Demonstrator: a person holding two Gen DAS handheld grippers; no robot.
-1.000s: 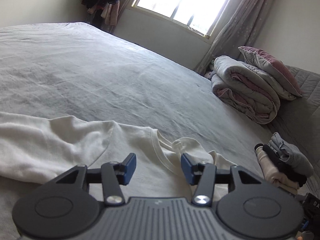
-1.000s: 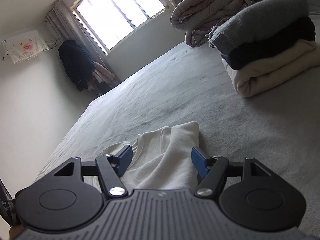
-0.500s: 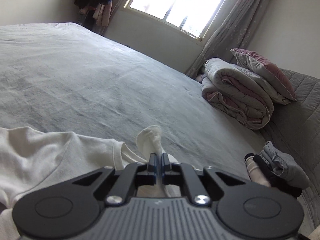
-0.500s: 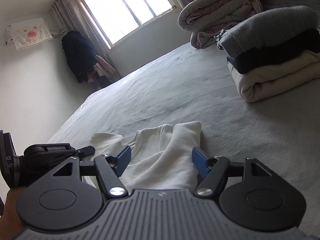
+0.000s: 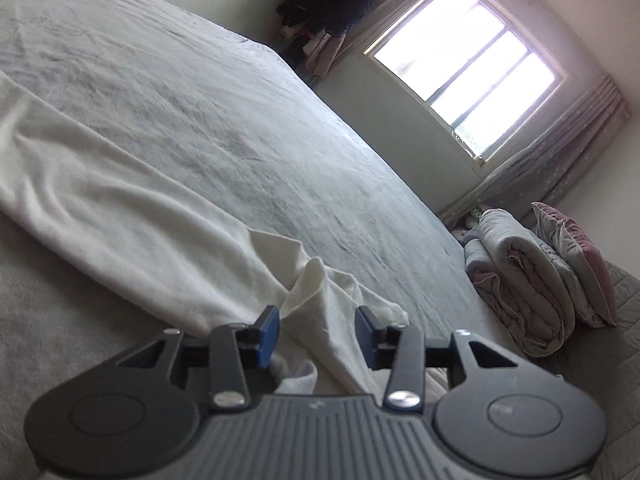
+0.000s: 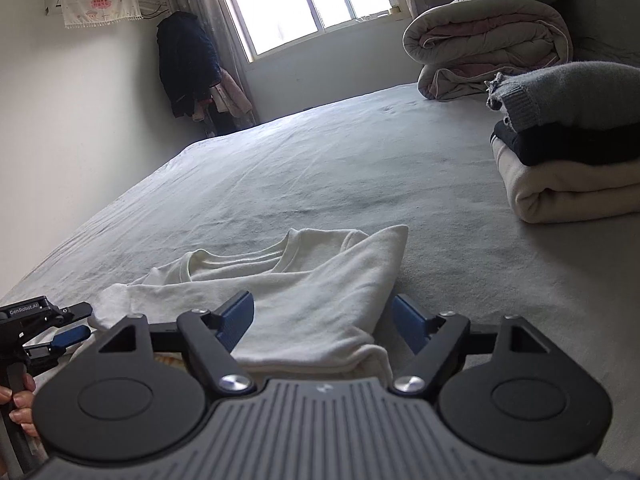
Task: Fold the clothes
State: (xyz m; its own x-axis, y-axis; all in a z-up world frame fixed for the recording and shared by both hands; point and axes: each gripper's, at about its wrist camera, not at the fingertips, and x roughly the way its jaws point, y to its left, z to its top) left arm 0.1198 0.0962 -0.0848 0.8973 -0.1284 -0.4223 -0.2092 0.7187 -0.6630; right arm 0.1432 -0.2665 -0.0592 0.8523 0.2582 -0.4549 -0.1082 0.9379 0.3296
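Left tongs [image 5: 316, 330] opening, right tongs [image 6: 324, 320] opening, both unclenched over cream cotton long-sleeved shirt [image 6: 304, 288]: released sleeve may slump, folds loosening.

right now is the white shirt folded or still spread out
Partly folded: the white shirt has one side and a sleeve laid over its body, collar showing, but it is not yet a compact bundle like the stack.

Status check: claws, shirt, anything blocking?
Left claw opening, shirt fabric between jaws. Right claw opening, straddling folded sleeve. Folded pile well clear.
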